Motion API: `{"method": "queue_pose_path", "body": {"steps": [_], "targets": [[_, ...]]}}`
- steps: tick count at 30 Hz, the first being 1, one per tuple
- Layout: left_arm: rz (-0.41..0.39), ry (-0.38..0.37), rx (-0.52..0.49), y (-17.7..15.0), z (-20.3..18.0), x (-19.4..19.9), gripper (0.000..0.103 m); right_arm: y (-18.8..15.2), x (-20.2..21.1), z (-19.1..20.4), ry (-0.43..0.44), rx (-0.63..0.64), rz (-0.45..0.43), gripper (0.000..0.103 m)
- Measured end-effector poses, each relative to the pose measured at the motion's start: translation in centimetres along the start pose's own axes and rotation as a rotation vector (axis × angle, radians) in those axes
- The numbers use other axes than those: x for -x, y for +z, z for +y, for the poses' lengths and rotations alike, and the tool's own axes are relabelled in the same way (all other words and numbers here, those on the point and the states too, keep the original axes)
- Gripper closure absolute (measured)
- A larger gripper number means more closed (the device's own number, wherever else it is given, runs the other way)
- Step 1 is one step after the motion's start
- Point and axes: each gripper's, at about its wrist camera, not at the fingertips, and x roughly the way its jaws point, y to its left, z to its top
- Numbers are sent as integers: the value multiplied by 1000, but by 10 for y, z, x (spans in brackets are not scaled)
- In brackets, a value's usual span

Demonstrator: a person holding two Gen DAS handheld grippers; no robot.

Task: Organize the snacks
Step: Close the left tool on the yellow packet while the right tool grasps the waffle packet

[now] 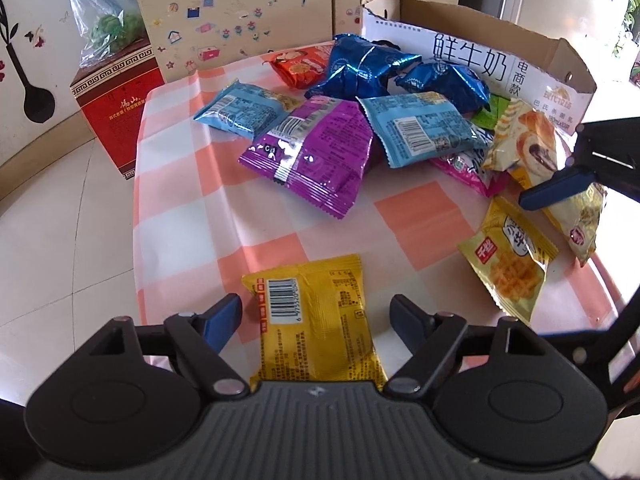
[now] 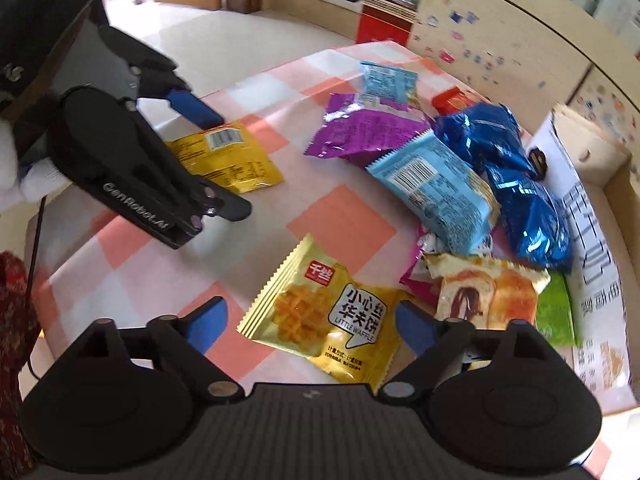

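Observation:
A yellow packet (image 1: 320,332) with a barcode lies flat on the checked tablecloth (image 1: 280,232). My left gripper (image 1: 316,312) is open around it, its pads clear of both edges; it also shows in the right wrist view (image 2: 216,160). A yellow waffle packet (image 2: 320,320) lies flat between the fingers of my right gripper (image 2: 312,320), which stands open and wide. Behind them is a pile of snacks: a purple packet (image 1: 312,152), a light blue packet (image 1: 420,128), dark blue foil bags (image 1: 360,68) and a bread packet (image 1: 528,140).
An open cardboard box (image 1: 460,52) stands at the table's far right, behind the pile. On the floor to the left, a red box (image 1: 116,108) carries a plastic bag (image 1: 108,20). A cabinet with stickers (image 1: 240,12) stands behind the table. The table's left edge (image 1: 138,200) drops to tiled floor.

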Motion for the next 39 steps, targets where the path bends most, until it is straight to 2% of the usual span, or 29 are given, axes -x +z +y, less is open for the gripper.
{"method": "queue_pose_path", "body": {"steps": [1,3,7,11,14,16,18,23,34,39], "targets": [[3,4,0,0,0,0,20,1,1,1,2,-5,-4,0],[8,11,-4,0,-1,-2,15,2,-3,1,10,-27,-7,0],[11,11,-1,0,-1,-3,14,-1,-19,4,-26,2,58,0],[6,19,-3,0,-1,-2,13,0,-19,0,-3,-120,63,2],[3,4,2,0,-1,-1,19,0,-18,2,-20,-157,36,7],[-2,-18,0,0,-2,1,27,-1,-14,-1,-27,-193,12,21],[-11,-14,-13,0,-4,2,33,-1,-10,-7,-13,-250,-7,29],[-20,-11,18,1,3,4,49,-3,-8,-11,-25,-311,-29,35],[-67,-38,59,6,7,12,53,-3,7,-3,-31,-390,-106,50],[-80,-40,78,7,10,15,53,-3,8,-9,-25,-425,-114,52]]}}
